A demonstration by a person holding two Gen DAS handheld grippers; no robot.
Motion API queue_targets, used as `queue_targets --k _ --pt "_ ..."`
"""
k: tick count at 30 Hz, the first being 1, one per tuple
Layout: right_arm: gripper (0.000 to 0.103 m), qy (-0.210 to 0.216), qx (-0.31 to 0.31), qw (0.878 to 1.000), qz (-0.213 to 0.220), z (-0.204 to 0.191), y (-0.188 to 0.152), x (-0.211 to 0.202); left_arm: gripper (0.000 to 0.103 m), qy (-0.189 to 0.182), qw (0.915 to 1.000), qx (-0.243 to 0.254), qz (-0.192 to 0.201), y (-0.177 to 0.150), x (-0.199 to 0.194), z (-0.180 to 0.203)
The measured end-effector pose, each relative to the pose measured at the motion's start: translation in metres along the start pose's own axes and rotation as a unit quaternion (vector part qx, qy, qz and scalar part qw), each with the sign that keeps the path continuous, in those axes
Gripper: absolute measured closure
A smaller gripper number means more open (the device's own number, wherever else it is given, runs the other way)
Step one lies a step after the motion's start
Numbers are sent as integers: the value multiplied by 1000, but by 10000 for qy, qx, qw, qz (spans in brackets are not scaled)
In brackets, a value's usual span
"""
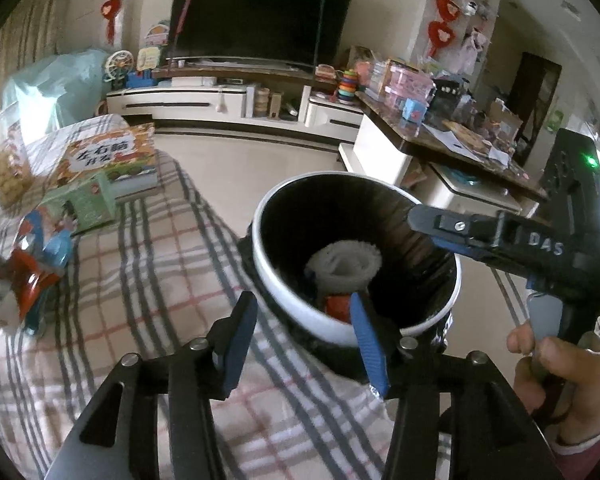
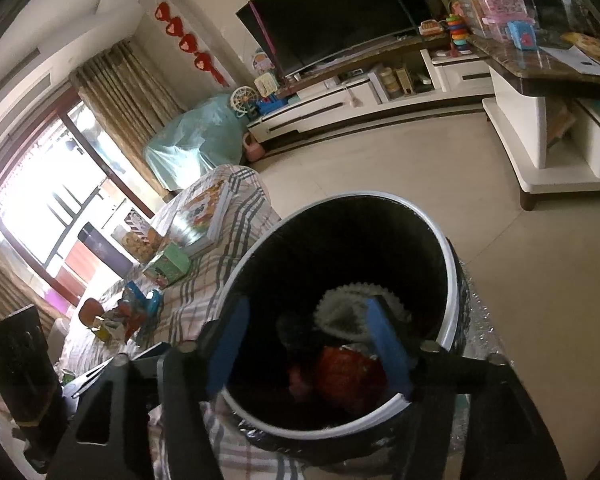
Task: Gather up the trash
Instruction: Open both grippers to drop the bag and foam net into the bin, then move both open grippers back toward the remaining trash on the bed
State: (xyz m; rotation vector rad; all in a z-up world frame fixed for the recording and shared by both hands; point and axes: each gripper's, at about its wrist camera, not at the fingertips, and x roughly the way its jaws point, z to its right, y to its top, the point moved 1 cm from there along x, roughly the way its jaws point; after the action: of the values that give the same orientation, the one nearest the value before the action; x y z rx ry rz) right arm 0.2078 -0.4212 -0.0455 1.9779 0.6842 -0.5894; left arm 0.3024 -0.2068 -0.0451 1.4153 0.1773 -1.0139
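The round white-rimmed waste bin with a black liner [image 2: 452, 256] stands on the floor against the edge of the plaid-covered surface [image 1: 148, 272], probably so that trash can be carried across in one short move. The right gripper [image 2: 312, 344] hangs over the bin mouth, fingers spread wide and empty; this suits a release position. Inside the bin lie a white foam sleeve [image 2: 340, 312] and a red wrapper [image 2: 344, 372]. The left gripper [image 1: 304, 344] is also wide open and holds nothing. Remaining trash, a pile of crumpled red-and-blue snack wrappers [image 1: 40, 264], sits well apart from the bin on the plaid surface.
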Motion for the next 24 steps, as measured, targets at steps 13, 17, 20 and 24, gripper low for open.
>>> queue_targets --k 13,17,20,24 --pt "10 222 -247 9994 29 -49 -30 -5 48 343 9965 -765 60 -49 -56 -49" --pt "10 375 -350 9987 -25 -69 -41 -2 48 456 9936 -1026 109 -60 -77 -67" --pt "10 471 -457 9978 -68 -85 -50 2 48 556 9916 -1155 151 -70 -92 -78" --pt "10 596 -600 9963 -165 -108 -63 10 48 699 9886 -1321 197 -83 -110 -96"
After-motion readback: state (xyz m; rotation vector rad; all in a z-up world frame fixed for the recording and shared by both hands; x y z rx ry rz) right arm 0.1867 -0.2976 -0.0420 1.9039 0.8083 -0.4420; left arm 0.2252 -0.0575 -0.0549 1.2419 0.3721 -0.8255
